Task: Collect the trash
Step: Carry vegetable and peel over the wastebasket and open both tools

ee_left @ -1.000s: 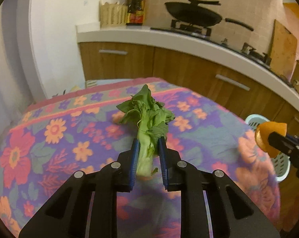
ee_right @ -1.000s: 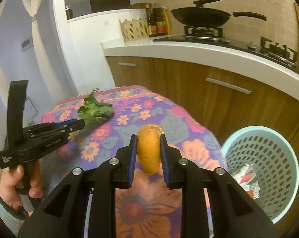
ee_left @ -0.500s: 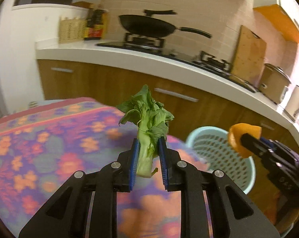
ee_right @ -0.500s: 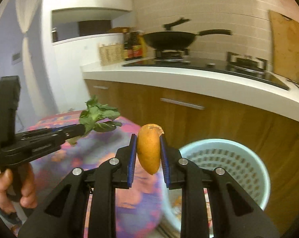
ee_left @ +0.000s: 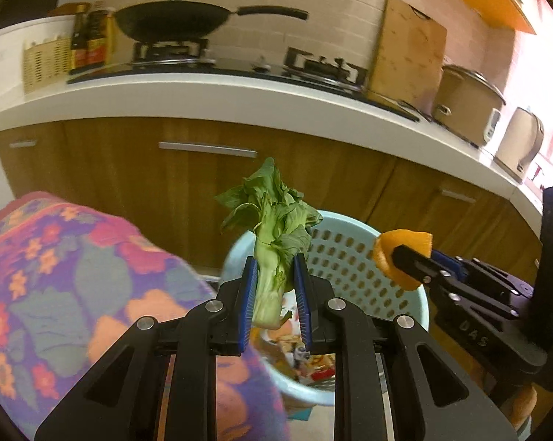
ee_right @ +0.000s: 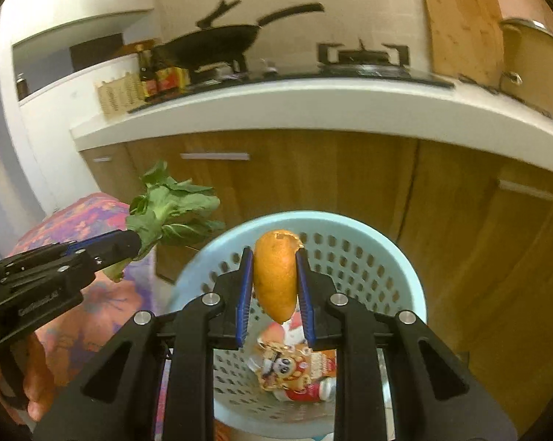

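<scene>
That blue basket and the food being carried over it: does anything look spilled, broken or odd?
Nothing looks spilled. The orange peel has a ragged, torn top edge, and the leafy vegetable looks limp, as scraps would. The blue basket stands upright on the floor with wrappers inside, none seen outside it.

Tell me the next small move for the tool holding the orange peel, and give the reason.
Probably open the right tool and drop the curved orange peel. It hangs over the mouth of the pale blue perforated plastic basket, with wrappers already lying at the bottom below it.
</scene>
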The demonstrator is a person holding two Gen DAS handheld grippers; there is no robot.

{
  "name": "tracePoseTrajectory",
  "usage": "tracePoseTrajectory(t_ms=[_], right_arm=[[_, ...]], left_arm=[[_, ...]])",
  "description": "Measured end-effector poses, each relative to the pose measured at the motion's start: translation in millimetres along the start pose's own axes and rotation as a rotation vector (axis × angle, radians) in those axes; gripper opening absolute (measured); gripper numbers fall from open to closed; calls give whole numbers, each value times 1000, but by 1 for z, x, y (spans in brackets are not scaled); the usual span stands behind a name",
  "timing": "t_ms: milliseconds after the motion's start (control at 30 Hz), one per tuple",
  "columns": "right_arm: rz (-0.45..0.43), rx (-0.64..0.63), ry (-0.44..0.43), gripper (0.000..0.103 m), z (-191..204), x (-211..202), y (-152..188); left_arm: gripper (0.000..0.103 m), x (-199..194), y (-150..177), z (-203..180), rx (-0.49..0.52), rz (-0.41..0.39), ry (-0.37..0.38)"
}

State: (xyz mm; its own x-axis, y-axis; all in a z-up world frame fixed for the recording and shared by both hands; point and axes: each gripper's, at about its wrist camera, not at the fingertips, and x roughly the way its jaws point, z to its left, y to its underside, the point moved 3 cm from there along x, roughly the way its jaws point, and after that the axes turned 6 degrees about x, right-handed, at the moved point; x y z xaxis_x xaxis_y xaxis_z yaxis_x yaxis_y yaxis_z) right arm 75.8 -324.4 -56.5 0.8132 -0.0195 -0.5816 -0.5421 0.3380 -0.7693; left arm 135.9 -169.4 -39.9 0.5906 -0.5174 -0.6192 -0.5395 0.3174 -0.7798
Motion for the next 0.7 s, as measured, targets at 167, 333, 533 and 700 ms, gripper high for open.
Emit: tracePoseTrajectory(t_ms=[167,333,533,700], right_arm=[[52,77,-16,23,-20,16,4],[70,96,-2,27,-28,21,6],[61,105,-21,31,-30,16,6],[63,137,-42,31,-32,12,6]], left_arm=[[19,15,-1,-9,5,32,10],[19,26,-3,-16,23,50,17],[19,36,-2,-22,39,82,14],[26,38,-3,-28,68,103,21]])
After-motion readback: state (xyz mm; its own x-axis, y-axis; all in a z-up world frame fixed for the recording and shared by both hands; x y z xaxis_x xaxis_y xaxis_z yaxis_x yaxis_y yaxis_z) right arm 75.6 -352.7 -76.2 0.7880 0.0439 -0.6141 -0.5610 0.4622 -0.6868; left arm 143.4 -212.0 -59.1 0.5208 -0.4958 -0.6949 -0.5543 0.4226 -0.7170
